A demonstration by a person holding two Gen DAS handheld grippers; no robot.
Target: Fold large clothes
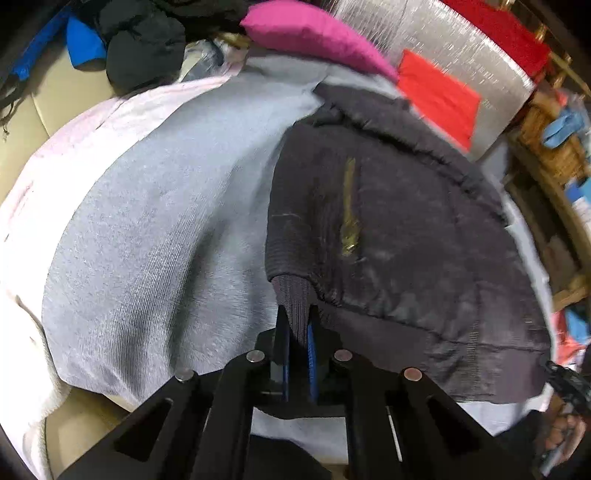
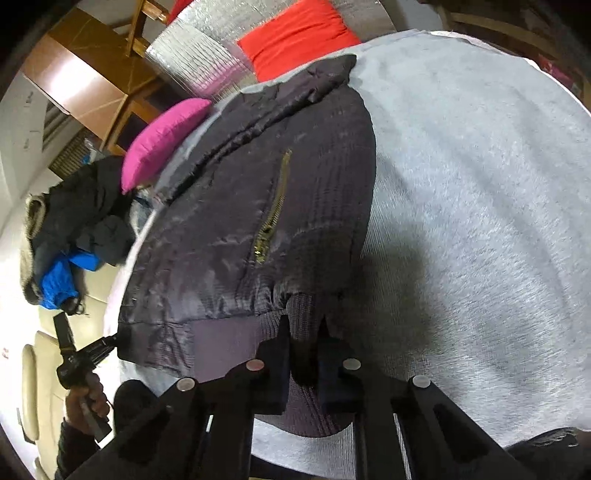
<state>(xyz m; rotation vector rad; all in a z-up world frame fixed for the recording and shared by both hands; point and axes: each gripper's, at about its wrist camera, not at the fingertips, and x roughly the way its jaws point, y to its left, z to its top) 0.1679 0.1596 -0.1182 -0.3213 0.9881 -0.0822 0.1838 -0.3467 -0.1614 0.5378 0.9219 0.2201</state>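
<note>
A dark padded jacket point(image 1: 406, 229) with a gold zip pocket lies spread on a grey blanket point(image 1: 166, 221). In the left wrist view my left gripper point(image 1: 297, 317) is shut on one corner of the jacket's ribbed hem point(image 1: 291, 291). My right gripper point(image 1: 550, 369) shows at the far right edge by the hem's other end. In the right wrist view the jacket point(image 2: 229, 221) fills the middle, and my right gripper point(image 2: 304, 325) is shut on the ribbed hem point(image 2: 229, 343). The left gripper point(image 2: 112, 341), held by a hand point(image 2: 86, 398), pinches the opposite hem corner.
A pink cushion point(image 1: 314, 33) and a red cushion point(image 1: 439, 92) lie past the jacket's collar. A heap of black clothes point(image 2: 85, 210) with a blue garment point(image 2: 59, 277) sits on the beige sofa point(image 2: 37, 369). Wooden furniture point(image 2: 85, 85) stands behind.
</note>
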